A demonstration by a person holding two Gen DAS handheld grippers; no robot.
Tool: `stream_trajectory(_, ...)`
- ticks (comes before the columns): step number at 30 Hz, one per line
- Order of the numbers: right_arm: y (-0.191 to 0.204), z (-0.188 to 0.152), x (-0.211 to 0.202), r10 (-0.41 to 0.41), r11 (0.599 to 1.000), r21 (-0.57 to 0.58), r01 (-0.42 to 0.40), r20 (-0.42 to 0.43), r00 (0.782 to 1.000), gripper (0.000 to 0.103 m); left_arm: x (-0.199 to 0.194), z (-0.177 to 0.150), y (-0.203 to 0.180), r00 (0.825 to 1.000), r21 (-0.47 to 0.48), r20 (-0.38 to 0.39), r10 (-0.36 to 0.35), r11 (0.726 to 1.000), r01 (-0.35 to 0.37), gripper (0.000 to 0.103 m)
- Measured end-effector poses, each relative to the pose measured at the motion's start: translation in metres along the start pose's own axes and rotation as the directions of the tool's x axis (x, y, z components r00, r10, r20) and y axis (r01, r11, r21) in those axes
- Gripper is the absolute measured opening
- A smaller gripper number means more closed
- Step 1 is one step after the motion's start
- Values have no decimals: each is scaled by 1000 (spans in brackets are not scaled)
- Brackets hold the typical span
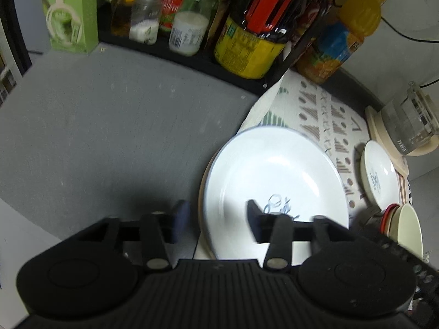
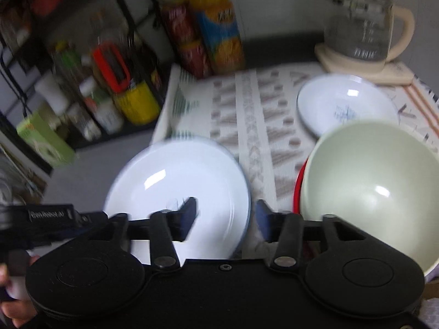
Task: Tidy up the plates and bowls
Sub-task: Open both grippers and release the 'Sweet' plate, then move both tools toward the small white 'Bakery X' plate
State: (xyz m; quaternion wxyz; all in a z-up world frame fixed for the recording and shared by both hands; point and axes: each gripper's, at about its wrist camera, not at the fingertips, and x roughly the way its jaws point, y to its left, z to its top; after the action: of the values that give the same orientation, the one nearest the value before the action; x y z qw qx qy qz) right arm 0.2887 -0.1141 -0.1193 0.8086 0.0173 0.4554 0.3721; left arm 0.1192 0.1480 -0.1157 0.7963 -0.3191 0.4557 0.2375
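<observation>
Grey countertop [image 1: 109, 126] takes up the left side, with a patterned cloth [image 1: 323, 115] spread to the right of it, running up to a white wall at the back. Everything below is placed off that cloth.

Left of the cloth, along the back, there's a green carton [image 1: 71, 13] and a black rack [image 1: 197, 57] stuffed with bottles and jars, including a yellow-labelled can [image 1: 247, 49]. At the cloth's back edge stands an orange juice bottle [image 1: 345, 35]; at its far right corner, a glass kettle [image 2: 359, 24] on a cream base.

The big white plate [image 1: 274, 181] sits on the cloth's near-left corner, overhanging onto the grey top, and looks stacked on another plate with a brownish rim. A smaller white plate [image 2: 345, 104] lies on the cloth's right side. Just in front of it is a pale green bowl [image 2: 370, 192] nested in something red.

The left gripper [image 1: 216, 219] is spread wide, straddling the big plate's near-left rim, grasping nothing. The right gripper [image 2: 227, 219] is also spread apart, empty, over that plate's near-right rim, beside the bowl. Both views are motion-blurred.

Plenty of bare grey counter left of the cloth; the middle of the cloth is free too.
</observation>
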Motion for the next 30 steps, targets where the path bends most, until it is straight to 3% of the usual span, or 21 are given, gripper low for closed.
stream_trajectory(3,-11,15,-12,1,1000,31,-3,58,998,63,-6,9,-14,1000,36,29,1,999,-2,70)
stream_trajectory(5,-21,24,-18,-6,998,58,0,88,996,80,-7,16,-25,999,63,34,-12,998,10,73)
stream_trajectory(9,-41,39,-28,-33,996,82,23,124,992,88,-9,28,-50,998,103,55,-39,994,34,87)
stream_trajectory(13,-61,50,-34,-54,993,110,37,148,987,100,-4,38,-80,996,138,63,-60,989,51,89)
stream_trajectory(24,-146,82,-28,-103,986,141,86,120,987,102,28,51,-165,993,186,23,-113,977,107,89)
stream_trajectory(30,-187,90,-13,-120,979,174,105,73,990,97,56,55,-197,992,200,-14,-124,972,124,88)
